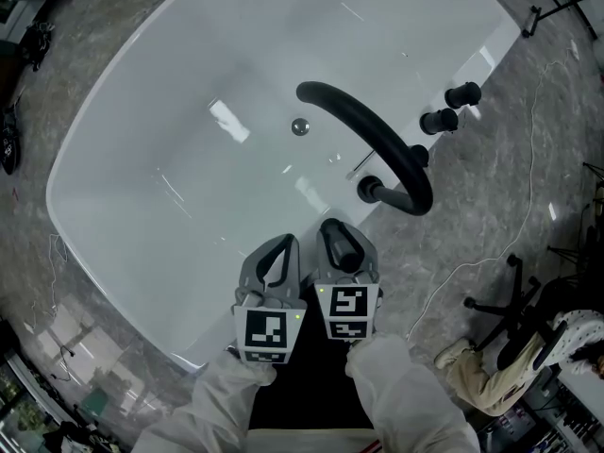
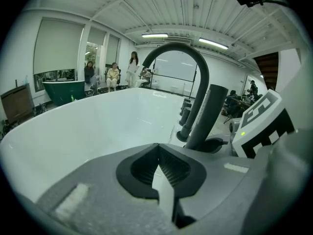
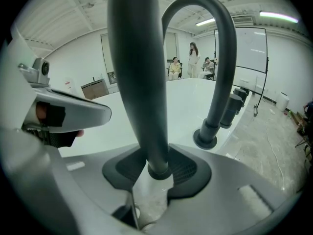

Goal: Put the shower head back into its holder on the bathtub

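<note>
The black shower head point(image 1: 340, 243) is a slim dark wand, and my right gripper point(image 1: 342, 250) is shut on its lower end. In the right gripper view the wand point(image 3: 138, 77) rises upright from between the pads. It hangs over the near rim of the white bathtub point(image 1: 85, 243). The black holder point(image 1: 370, 190) stands on the rim a little beyond it, next to the arched black faucet point(image 1: 373, 135) point(image 3: 222, 58). My left gripper point(image 1: 275, 260) sits just left of the right one, shut and empty, with its fingertips point(image 2: 157, 148) meeting.
Two black knobs point(image 1: 451, 108) stand on the rim past the faucet. A drain point(image 1: 300, 126) sits in the tub floor. On the marble floor at the right lie a cable point(image 1: 491, 253) and a black chair base point(image 1: 505, 310). People sit far off behind a green tub point(image 2: 61, 89).
</note>
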`<state>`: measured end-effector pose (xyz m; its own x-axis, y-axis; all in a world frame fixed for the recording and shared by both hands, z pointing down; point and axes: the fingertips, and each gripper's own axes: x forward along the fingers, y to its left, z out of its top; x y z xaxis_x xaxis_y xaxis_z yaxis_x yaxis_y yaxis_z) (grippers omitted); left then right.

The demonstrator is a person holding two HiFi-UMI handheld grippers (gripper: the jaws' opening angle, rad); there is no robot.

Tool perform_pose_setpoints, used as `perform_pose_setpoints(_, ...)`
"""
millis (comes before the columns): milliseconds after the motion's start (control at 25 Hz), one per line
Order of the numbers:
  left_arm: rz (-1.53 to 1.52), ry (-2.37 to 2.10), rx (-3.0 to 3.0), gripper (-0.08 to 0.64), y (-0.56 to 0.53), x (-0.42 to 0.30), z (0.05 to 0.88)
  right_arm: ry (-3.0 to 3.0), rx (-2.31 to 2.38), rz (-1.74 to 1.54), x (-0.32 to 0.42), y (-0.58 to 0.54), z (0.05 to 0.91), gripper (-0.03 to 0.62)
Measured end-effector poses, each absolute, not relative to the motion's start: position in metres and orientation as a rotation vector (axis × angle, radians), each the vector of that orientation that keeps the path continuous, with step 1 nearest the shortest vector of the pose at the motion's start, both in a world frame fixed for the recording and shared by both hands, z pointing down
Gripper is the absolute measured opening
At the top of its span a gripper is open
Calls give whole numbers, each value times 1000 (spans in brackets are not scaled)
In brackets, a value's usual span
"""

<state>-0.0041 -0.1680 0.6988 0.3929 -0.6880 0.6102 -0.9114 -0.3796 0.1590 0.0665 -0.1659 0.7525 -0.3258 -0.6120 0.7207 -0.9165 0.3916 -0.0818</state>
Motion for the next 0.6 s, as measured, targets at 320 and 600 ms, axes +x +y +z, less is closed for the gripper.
perform_pose_setpoints(320, 634, -1390, 2178, -8, -164, -1, 695, -2071, 1270, 715, 72, -159, 753, 202)
perform_pose_setpoints(600, 653, -1411, 2177, -8, -157, 6, 686, -2101, 1255, 704, 81, -147, 738, 192)
